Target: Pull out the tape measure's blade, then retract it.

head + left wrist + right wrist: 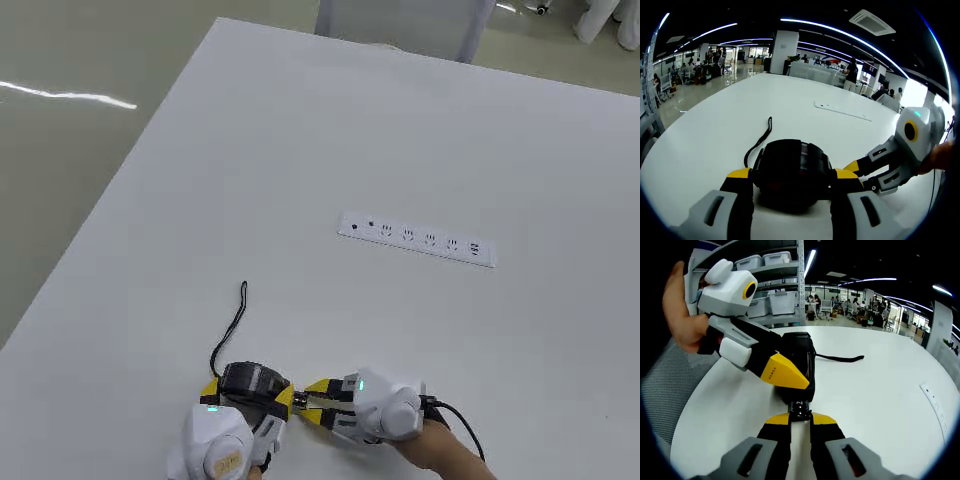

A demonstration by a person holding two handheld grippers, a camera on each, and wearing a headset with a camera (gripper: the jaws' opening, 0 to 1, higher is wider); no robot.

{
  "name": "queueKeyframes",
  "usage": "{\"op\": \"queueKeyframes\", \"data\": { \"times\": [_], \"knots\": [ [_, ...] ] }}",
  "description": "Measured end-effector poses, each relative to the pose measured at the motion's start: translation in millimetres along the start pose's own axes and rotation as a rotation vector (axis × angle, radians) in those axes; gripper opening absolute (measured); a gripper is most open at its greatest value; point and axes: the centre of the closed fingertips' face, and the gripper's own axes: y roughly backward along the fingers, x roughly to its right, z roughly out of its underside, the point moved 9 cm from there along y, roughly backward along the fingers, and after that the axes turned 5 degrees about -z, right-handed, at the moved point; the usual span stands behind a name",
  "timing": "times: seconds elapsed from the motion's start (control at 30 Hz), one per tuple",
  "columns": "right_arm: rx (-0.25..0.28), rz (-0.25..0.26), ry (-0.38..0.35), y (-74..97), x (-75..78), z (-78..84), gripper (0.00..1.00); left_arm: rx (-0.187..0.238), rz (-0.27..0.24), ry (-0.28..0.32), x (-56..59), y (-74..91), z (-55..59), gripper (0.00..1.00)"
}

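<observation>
1. Left gripper (792,176) is clenched on the tape measure (790,167), with one jaw on either side of its black case. The case rests on the table (300,150) close to the near edge.
2. Right gripper (800,418) sits just to the right of the case, its jaws pinched together on the blade tip (799,410) at the case's mouth.
3. Hardly any blade is out, so the pull-out looks not yet made.
4. The blade's line runs from the mouth toward the table's right edge. The right gripper is the one to draw along it, with the left anchoring the case.
5. The strap (232,330) trails toward the far edge, off that line.
</observation>
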Motion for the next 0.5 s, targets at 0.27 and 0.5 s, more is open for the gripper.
{"op": "queueKeyframes", "data": {
  "times": [0.27, 0.5],
  "knots": [
    [0.01, -0.007, 0.007, -9.9, -0.4, -4.9, 0.12, -0.002, 0.002, 0.003, 0.1, 0.5, 0.7, 0.59],
    [0.012, -0.023, 0.028, -13.1, 0.2, -5.1, 0.12, -0.002, 0.001, -0.002, -0.1, 1.0, 1.5, 0.59]
  ]
}}
